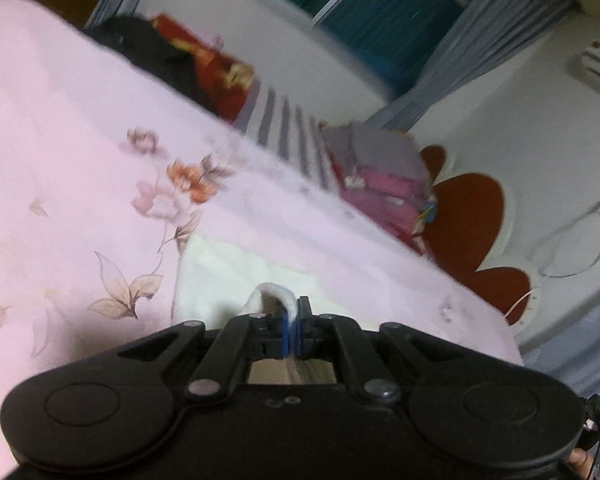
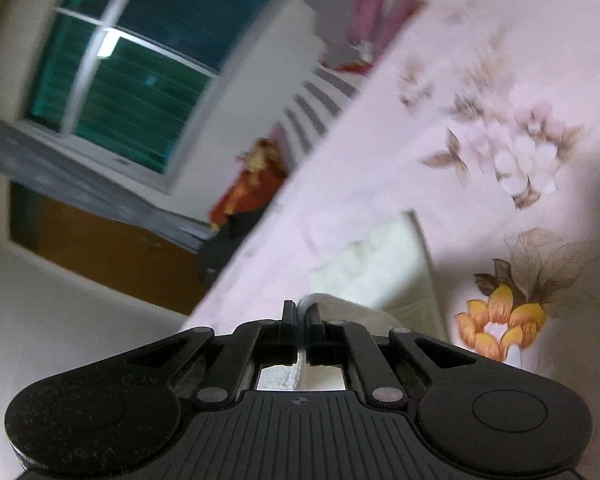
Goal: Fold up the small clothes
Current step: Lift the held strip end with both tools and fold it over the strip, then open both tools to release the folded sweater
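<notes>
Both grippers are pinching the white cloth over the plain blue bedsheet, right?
Not quite: the bedsheet is pink with a flower print, not plain blue, as both wrist views show. The left gripper and right gripper are indeed shut on the white cloth.

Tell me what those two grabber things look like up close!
Both are black plastic with round discs at each side, linked by bars with silver rivets. The left gripper has blue strips along its fingertips and a tiny green light by a corner. The right gripper has a ridged body with a small crosshair mark.
</notes>
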Available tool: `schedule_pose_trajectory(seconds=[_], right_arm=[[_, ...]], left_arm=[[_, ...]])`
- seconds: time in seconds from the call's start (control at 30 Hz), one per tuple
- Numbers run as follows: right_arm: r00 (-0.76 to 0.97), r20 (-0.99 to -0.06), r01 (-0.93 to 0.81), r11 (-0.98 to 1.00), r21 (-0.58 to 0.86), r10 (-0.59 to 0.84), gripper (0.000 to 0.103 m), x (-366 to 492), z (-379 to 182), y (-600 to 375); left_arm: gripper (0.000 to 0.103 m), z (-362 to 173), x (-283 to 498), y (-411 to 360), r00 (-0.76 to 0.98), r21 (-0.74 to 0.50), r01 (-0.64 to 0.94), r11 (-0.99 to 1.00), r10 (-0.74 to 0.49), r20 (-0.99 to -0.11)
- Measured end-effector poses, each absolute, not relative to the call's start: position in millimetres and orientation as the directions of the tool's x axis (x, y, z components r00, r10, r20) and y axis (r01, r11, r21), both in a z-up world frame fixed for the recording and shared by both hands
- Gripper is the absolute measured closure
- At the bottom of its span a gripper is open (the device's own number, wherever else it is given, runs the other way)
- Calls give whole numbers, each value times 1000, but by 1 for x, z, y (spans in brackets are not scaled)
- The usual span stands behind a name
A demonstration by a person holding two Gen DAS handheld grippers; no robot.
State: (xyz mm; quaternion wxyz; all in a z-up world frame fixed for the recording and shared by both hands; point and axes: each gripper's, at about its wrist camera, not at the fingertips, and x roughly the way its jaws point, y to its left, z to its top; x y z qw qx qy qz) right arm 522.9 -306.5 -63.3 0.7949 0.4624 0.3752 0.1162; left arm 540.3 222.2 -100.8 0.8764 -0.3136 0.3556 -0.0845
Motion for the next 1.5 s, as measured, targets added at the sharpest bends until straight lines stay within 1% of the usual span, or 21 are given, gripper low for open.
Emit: schedule_pose_trajectory(seconds=[0.17,0.27,0.3,0.33,0.37,0.53,0.63,0.77,0.83,0.87,0.9,0.97,1.1,1.2,1.27,1.33,1.37,1.4,1.43,1.47,1.5], right_arm=[[662,-525,211,539,815,535,100,548,-96,-309],[682,-490,164,540,826,543,93,558,-99,-312],[679,-518,167,578,799,521,78,563,-97,-311],[688,-536,168,611,773,489,33,561,-90,-309],[720,-527,155,636,756,451,23,557,-86,-310],[747,-515,90,704,705,420,24,550,-75,-315],[710,-569,36,787,616,414,43,553,-74,-296],[669,-632,-14,856,517,392,45,563,-85,-275],[654,-642,-22,859,512,399,46,565,-91,-269],[648,-657,-18,871,491,384,54,566,-93,-265],[638,-675,-20,885,465,369,64,567,-97,-261],[605,-714,-36,909,415,351,101,569,-103,-252],[671,-664,-53,914,403,331,101,554,-95,-253],[673,-677,-27,925,378,297,101,559,-101,-258],[617,-732,-36,940,339,287,101,565,-113,-250],[624,-739,3,945,328,255,97,565,-107,-250],[634,-738,44,943,330,229,79,563,-101,-251],[667,-716,76,937,340,206,67,556,-92,-252],[713,-667,71,923,378,218,43,548,-85,-250],[736,-628,41,910,414,253,32,544,-82,-243],[731,-616,-5,905,426,294,32,545,-80,-230]], left_arm=[[96,-122,570,223,700,-614,-80,785,-394,-595],[67,-127,580,229,733,-639,-104,762,-376,-567],[51,-125,584,231,746,-643,-110,758,-365,-557],[43,-124,586,232,756,-643,-118,757,-351,-553],[42,-122,586,235,767,-642,-114,758,-344,-542],[56,-121,593,233,732,-588,-52,807,-370,-573],[66,-126,605,218,660,-466,-1,885,-349,-665],[68,-134,613,198,638,-313,68,947,-282,-716],[79,-140,618,197,617,-322,81,943,-301,-727],[83,-143,620,197,609,-322,84,943,-305,-733],[96,-145,620,197,602,-328,89,940,-314,-735],[100,-145,620,198,610,-338,96,936,-323,-723],[101,-140,610,201,693,-330,101,938,-305,-654],[100,-154,618,202,661,-333,80,939,-300,-688],[94,-157,618,206,669,-356,52,933,-297,-681],[74,-146,611,209,698,-333,-4,943,-236,-676],[68,-135,603,206,738,-274,-25,961,-167,-653],[52,-126,595,200,774,-237,-26,971,-131,-620],[37,-120,592,193,787,-242,-6,970,-145,-600],[34,-118,592,184,780,-261,39,965,-193,-596],[34,-118,596,169,754,-265,101,959,-247,-608]])
